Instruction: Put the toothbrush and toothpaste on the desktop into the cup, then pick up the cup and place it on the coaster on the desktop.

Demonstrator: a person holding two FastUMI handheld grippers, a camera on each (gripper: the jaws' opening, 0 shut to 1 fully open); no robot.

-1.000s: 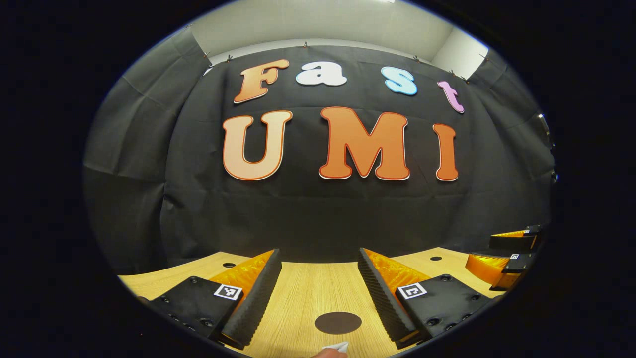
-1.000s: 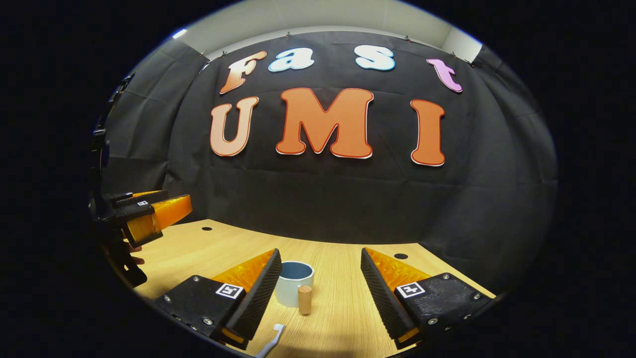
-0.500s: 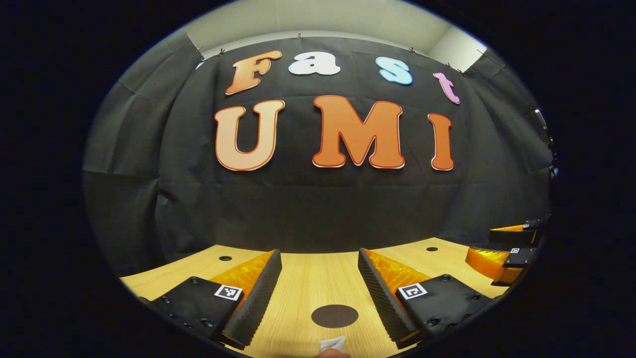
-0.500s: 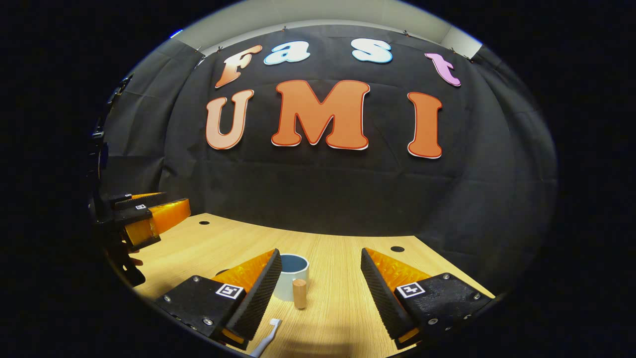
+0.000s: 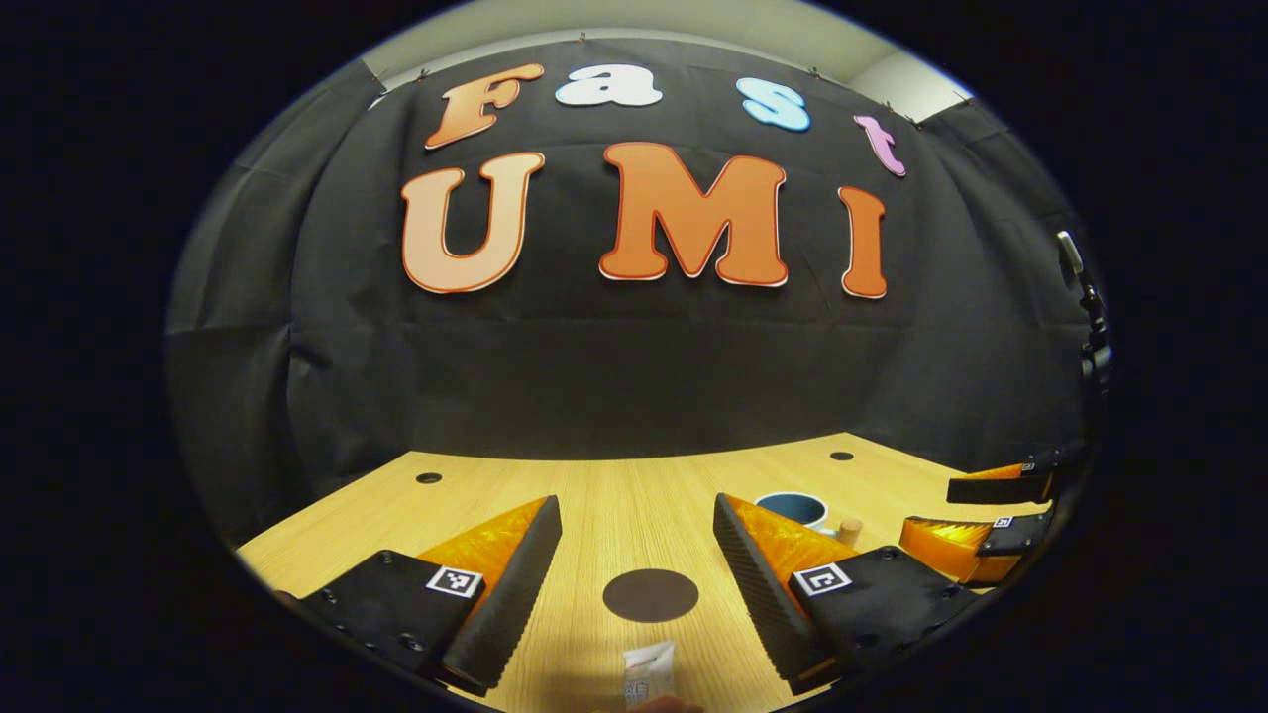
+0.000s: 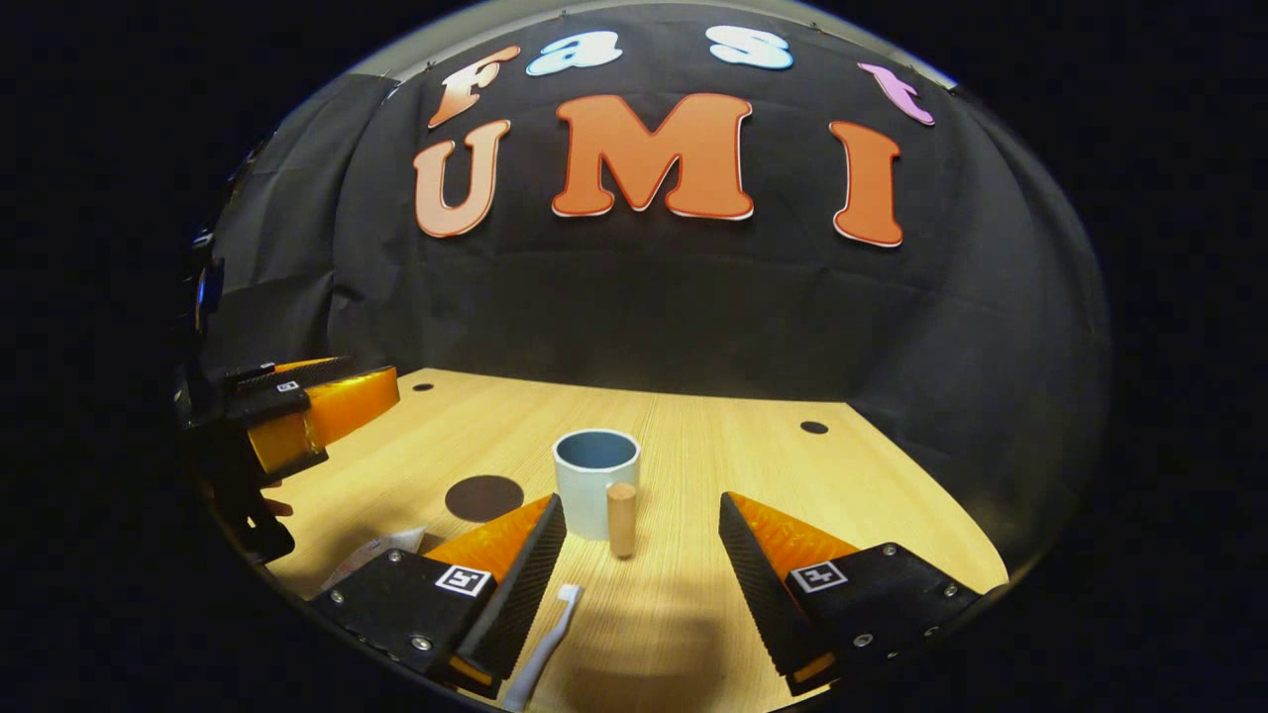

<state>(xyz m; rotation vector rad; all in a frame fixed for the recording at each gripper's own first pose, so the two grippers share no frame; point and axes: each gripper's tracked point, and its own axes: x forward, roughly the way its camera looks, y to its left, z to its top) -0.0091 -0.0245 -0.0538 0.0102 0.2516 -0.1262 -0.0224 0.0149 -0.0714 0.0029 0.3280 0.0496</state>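
The job is just starting. Nothing is in the cup yet. The cup stands on the wooden desk, open side up, with a little wooden peg standing just in front of it. The toothbrush lies flat on the desk, near the right claw, close by its left finger. The toothpaste lies on the desk right under the left claw, and the dark round coaster sits just past it, between the two fingers of that claw.

Both claws are wide open and hold nothing. Both hang above the desk.

I think the first step is the one in hand: reaching down for the toothbrush and the toothpaste. Next, the right claw needs to dip lower and slide a bit to its left so the thin toothbrush handle lies between its fingers, then squeeze. The left claw needs to drop and pull back a little to get the toothpaste.

Compared with a second ago, both cameras tip down more. More of the desk shows now. The toothpaste shows much more in the left gripper view, and the cup and peg come into that view too. In the right gripper view, the coaster and the toothpaste come in at the left.
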